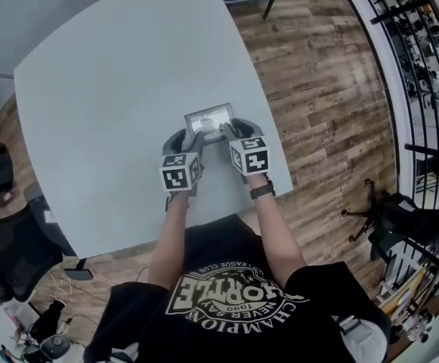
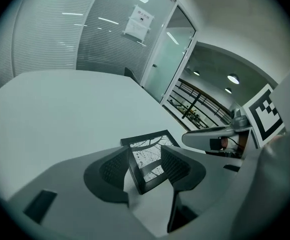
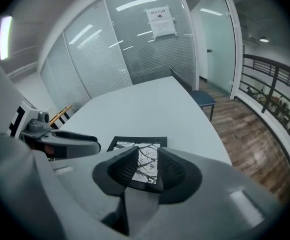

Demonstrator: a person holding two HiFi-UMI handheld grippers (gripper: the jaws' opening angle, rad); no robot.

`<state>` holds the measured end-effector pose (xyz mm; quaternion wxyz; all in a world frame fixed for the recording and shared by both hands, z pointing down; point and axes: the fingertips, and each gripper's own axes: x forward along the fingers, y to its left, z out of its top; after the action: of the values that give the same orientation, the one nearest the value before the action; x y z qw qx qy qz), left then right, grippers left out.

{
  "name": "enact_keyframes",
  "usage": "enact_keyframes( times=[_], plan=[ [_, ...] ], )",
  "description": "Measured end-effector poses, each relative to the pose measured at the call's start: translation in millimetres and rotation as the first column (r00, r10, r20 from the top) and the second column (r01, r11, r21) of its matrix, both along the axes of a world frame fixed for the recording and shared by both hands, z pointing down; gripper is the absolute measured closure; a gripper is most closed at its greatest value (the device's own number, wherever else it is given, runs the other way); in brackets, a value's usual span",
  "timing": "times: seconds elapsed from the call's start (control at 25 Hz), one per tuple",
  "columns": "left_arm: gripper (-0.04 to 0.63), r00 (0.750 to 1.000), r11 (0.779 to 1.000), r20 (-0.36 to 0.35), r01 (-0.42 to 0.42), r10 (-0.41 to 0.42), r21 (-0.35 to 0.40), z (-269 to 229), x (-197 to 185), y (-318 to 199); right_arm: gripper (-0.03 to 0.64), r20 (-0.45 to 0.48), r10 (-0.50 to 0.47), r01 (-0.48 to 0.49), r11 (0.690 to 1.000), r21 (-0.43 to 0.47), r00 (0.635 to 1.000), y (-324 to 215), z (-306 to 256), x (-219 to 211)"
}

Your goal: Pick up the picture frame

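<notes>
Black picture frame (image 1: 210, 121) lies flat near the table (image 1: 121, 89) edge.

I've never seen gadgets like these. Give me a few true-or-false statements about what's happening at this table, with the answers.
1. The frame lies flat on the table. True.
2. The left gripper has its jaws shut tight. False: they stand apart, with a corner of the frame between them.
3. Only the right gripper is at the frame. False: both are at its near edge.
4. The frame shows dark branches on a pale ground. True.
5. The floor is carpeted. False: it is wood planks.
</notes>
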<state>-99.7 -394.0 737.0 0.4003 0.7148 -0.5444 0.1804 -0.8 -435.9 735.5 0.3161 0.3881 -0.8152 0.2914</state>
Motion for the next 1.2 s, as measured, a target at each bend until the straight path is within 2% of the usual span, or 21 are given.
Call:
enact_keyframes(
  times=[0.12, 0.36, 0.64, 0.8, 1.08, 1.12, 1.2],
  plan=[
    [0.382, 1.000, 0.999, -0.021, 0.020, -0.021, -0.038, 16, -6, -5, 0.454, -0.038, 0.019, -0.020, 0.999, -0.029, 0.999, -6, 17, 2],
    [0.379, 0.999, 0.996, -0.031, 0.019, -0.022, -0.091, 36, -9, -12, 0.451, -0.074, 0.044, -0.049, 0.996, -0.076, 0.996, -15, 40, 6],
    [0.380, 1.000, 0.991, -0.006, 0.001, -0.002, -0.134, 50, -9, -12, 0.463, -0.059, 0.043, -0.049, 0.993, -0.110, 0.997, -16, 55, -1],
    [0.448, 0.999, 0.988, 0.032, -0.001, 0.006, -0.157, 54, -8, -8, 0.483, -0.056, 0.061, -0.067, 0.992, -0.111, 0.997, -15, 53, 0],
    [0.482, 0.999, 0.985, 0.021, 0.037, -0.034, -0.167, 55, -7, -6, 0.524, -0.081, 0.084, -0.094, 0.987, -0.129, 0.993, -12, 55, 9],
    [0.486, 0.999, 0.985, 0.020, 0.041, -0.039, -0.169, 55, -8, -5, 0.548, -0.077, 0.093, -0.103, 0.986, -0.135, 0.993, -10, 55, 12],
    [0.497, 0.999, 0.985, 0.020, 0.051, -0.048, -0.167, 52, -8, -3, 0.551, -0.062, 0.106, -0.114, 0.983, -0.141, 0.992, -5, 52, 14]
  ],
)
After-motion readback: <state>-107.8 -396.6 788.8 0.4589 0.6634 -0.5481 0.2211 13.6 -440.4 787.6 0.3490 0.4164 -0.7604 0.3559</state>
